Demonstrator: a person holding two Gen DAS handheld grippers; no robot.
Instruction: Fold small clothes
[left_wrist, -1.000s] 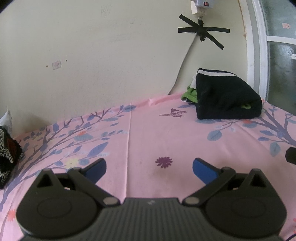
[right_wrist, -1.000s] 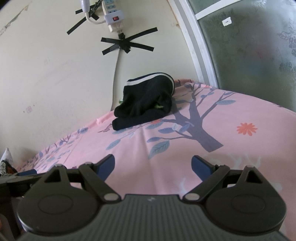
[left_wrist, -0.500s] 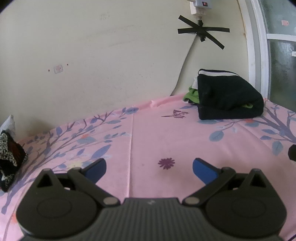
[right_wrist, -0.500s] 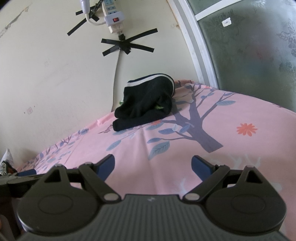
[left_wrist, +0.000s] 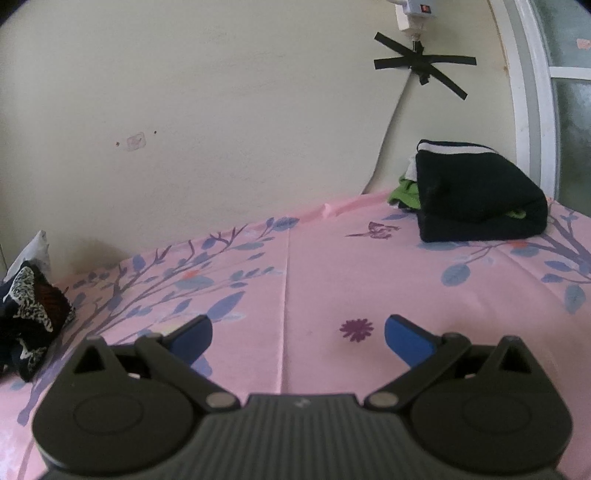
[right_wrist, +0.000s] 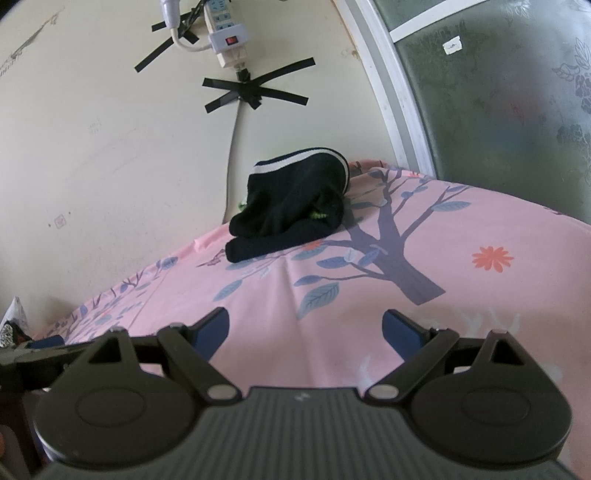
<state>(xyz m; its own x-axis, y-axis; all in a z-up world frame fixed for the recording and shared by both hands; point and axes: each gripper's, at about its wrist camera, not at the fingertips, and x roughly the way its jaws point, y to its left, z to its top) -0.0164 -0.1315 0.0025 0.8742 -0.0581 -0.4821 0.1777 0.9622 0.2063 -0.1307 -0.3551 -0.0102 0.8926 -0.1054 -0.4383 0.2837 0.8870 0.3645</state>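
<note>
A folded black garment with a white stripe (left_wrist: 476, 199) lies at the back right of the pink floral sheet (left_wrist: 332, 280), on top of a green item (left_wrist: 404, 194). It also shows in the right wrist view (right_wrist: 291, 206). A crumpled pile of black-and-white patterned clothes (left_wrist: 29, 310) lies at the far left. My left gripper (left_wrist: 298, 334) is open and empty above the sheet's middle. My right gripper (right_wrist: 306, 325) is open and empty, well short of the black garment. The left gripper's body (right_wrist: 22, 354) shows at the lower left of the right wrist view.
A cream wall runs along the back, with a power strip (right_wrist: 225, 40) and a cable taped by black crosses (right_wrist: 255, 94). A white-framed frosted window (right_wrist: 498, 92) stands at the right. A white bag edge (left_wrist: 31, 249) sits behind the left pile.
The left wrist view has shifted so the left pile and the black garment both sit a little more toward the right and lower. Both grippers stay open.
</note>
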